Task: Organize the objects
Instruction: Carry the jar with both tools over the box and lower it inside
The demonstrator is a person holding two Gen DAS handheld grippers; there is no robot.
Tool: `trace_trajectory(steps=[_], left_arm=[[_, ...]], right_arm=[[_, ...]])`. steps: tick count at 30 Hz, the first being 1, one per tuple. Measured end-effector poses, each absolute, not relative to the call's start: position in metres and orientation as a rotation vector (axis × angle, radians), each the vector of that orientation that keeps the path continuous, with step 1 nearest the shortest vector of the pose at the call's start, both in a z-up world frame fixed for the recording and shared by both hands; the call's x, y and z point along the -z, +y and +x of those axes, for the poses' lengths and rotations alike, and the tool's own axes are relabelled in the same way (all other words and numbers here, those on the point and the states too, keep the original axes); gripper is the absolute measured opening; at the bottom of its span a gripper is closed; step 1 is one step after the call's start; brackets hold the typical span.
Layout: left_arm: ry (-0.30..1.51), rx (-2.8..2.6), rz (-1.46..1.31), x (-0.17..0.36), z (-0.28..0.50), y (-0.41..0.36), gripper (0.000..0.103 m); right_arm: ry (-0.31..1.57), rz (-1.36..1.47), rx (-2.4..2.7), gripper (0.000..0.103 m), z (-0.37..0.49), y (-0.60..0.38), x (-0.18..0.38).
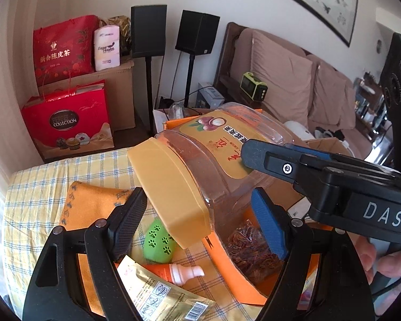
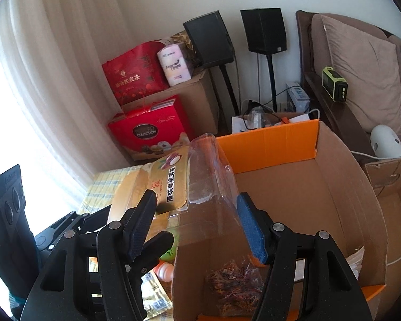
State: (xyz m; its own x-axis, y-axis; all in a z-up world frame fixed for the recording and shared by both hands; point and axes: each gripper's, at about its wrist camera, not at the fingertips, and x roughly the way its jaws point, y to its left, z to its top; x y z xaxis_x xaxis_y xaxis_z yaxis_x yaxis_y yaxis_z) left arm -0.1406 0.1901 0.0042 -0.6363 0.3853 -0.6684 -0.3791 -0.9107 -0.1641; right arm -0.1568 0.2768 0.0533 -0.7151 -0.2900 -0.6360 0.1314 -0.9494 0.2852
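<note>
A clear plastic jar (image 1: 216, 165) with a yellow lid (image 1: 171, 190) and a yellow label lies tilted in the air, reddish strands inside. Both grippers hold it. My left gripper (image 1: 197, 224) is shut on the jar's lid end. My right gripper (image 2: 197, 222) is shut on the jar (image 2: 208, 176) body, over the near wall of an open cardboard box (image 2: 347, 187) with an orange flap. In the left wrist view the right gripper's finger (image 1: 256, 155) presses the jar's label side.
On the checked cloth (image 1: 40, 187) lie a green paw-print ball (image 1: 159, 243), an orange tube (image 1: 179, 272), a gold packet (image 1: 160, 297) and an orange cloth (image 1: 91, 206). Red gift bags (image 1: 69, 123), cardboard boxes and speakers stand behind; a sofa (image 1: 294, 80) at right.
</note>
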Motion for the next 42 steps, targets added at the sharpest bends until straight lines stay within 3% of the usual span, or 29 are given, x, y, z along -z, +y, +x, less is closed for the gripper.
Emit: trace_trajectory(steps=[20, 42], left_arm=[[0.079, -2.496, -1.023, 0.001, -0.148, 0.247, 0.079], [0.351, -2.452, -1.167, 0.042, -0.186, 0.304, 0.079]], right_arm=[[-0.409, 1.046, 2.733, 0.064, -0.154, 0.332, -0.045], [-0.586, 1.208, 2.624, 0.065, -0.201, 0.382, 0.003]])
